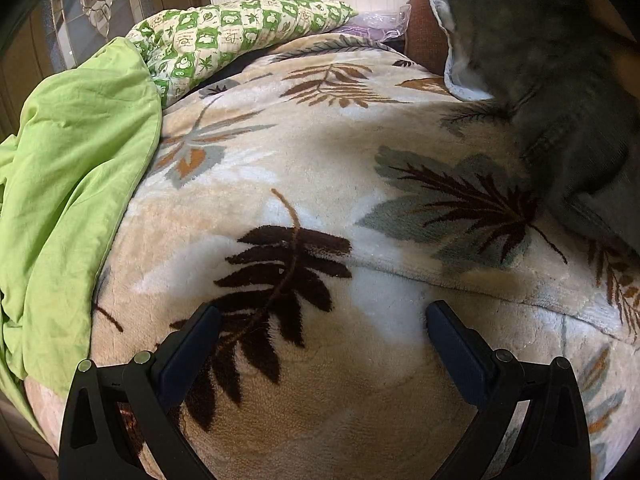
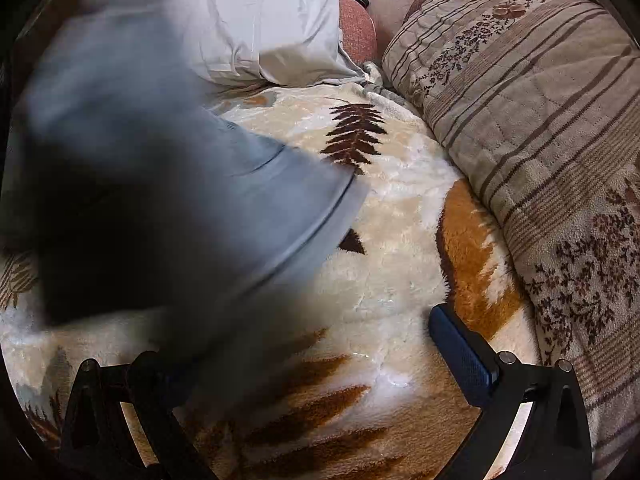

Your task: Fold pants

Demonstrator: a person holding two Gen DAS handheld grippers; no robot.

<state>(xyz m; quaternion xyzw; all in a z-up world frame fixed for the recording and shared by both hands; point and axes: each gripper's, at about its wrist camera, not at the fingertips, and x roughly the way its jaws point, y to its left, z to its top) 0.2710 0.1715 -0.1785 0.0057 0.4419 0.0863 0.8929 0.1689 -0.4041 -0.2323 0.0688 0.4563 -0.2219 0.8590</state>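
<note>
The grey pants (image 1: 560,80) hang blurred in the air at the upper right of the left wrist view, above a cream leaf-print blanket (image 1: 320,160). My left gripper (image 1: 323,320) is open and empty, low over the blanket. In the right wrist view the pants (image 2: 140,160) fill the left half, blurred by motion, hem edge toward the middle. My right gripper (image 2: 320,332) is open; the cloth drapes over its left finger and hides it, the right finger (image 2: 460,356) shows bare. I cannot tell what holds the pants.
A light green sheet (image 1: 72,180) and a green checked cloth (image 1: 224,32) lie at the left. A pale blue pillow (image 2: 272,20) lies at the back. A striped floral quilt (image 2: 540,120) is piled at the right of the blanket (image 2: 400,240).
</note>
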